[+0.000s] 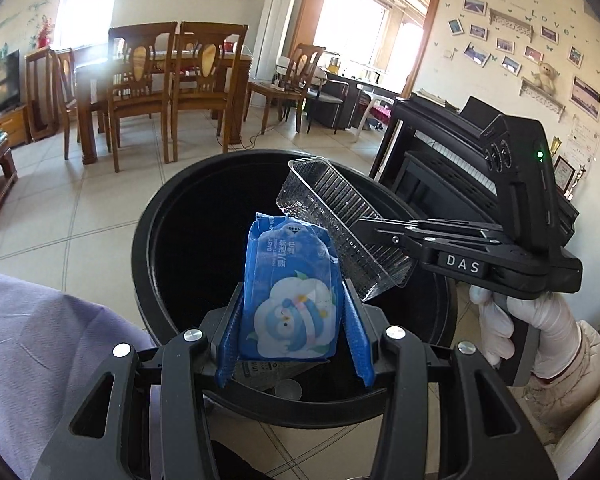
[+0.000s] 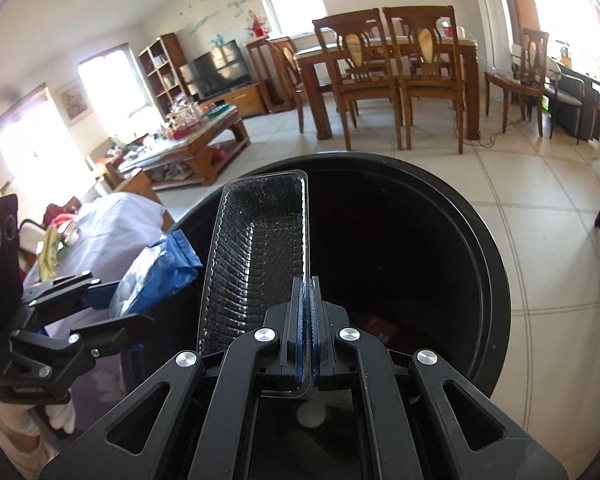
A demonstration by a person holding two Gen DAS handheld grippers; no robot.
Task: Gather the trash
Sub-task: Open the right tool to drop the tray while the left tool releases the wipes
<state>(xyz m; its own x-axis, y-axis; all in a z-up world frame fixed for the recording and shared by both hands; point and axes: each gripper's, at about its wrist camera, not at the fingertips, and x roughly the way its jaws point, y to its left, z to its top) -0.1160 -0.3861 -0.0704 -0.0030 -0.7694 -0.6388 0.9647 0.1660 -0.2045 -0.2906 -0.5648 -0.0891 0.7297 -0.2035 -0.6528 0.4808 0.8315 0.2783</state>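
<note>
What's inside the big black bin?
Inside the black bin it is mostly dark. A red scrap and a pale round thing lie at the bottom. The clear tray and right gripper hide the rest.

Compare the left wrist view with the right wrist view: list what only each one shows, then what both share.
Only the left wrist view shows the white-gloved right hand, the black piano and the penguin print on the blue wipes packet.

Only the right wrist view shows the cluttered wooden coffee table, the bookshelf and the inside of the clear ribbed plastic tray.

Both show both grippers over the round black trash bin, packet, tray and dining chairs.
</note>
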